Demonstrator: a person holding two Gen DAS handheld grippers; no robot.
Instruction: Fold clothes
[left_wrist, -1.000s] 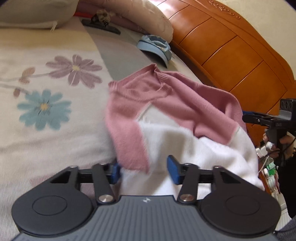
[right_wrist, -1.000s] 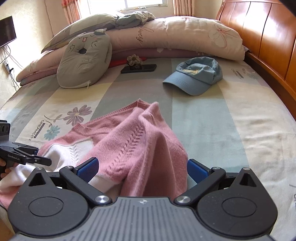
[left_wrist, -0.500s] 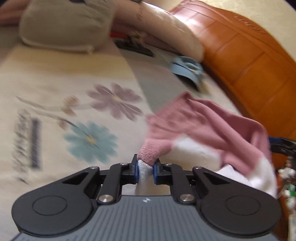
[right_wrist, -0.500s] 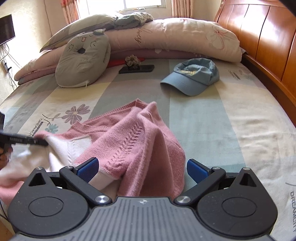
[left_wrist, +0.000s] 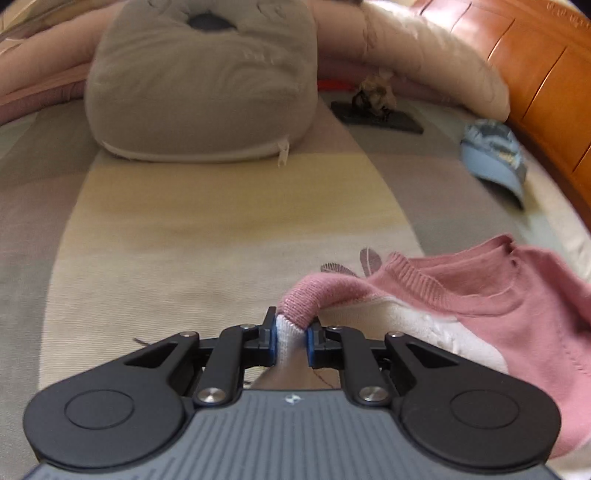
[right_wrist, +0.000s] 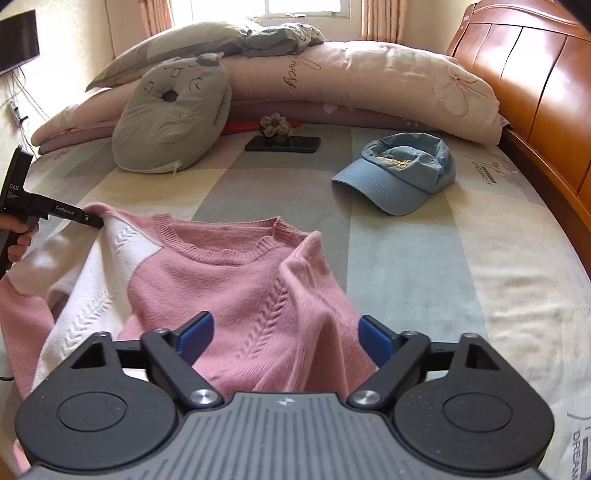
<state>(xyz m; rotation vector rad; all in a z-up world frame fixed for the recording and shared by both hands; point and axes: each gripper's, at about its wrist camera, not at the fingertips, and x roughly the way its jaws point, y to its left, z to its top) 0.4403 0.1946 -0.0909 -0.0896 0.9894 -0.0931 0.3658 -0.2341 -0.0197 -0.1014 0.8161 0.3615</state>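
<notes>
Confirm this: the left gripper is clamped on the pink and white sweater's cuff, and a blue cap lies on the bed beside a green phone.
Not quite: the phone is black, as the right wrist view shows. The left gripper does clamp the sweater cuff, and the blue cap lies on the bed.

knit sweater (right_wrist: 236, 280), glossy wood headboard (right_wrist: 535, 85)

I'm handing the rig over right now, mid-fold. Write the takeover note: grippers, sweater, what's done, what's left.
Left gripper: shut on the sweater at a pink-and-white edge, holding it out to the side.
Right gripper: open, jaws just been closing, pink fabric between the pads but not pinched.
Sweater: on the bed, neckline away from you, rumpled, right side bunched.
Blue cap and phone lie beyond it.
Done: one edge gripped.
Left: grip the right side, spread flat, fold.
</notes>
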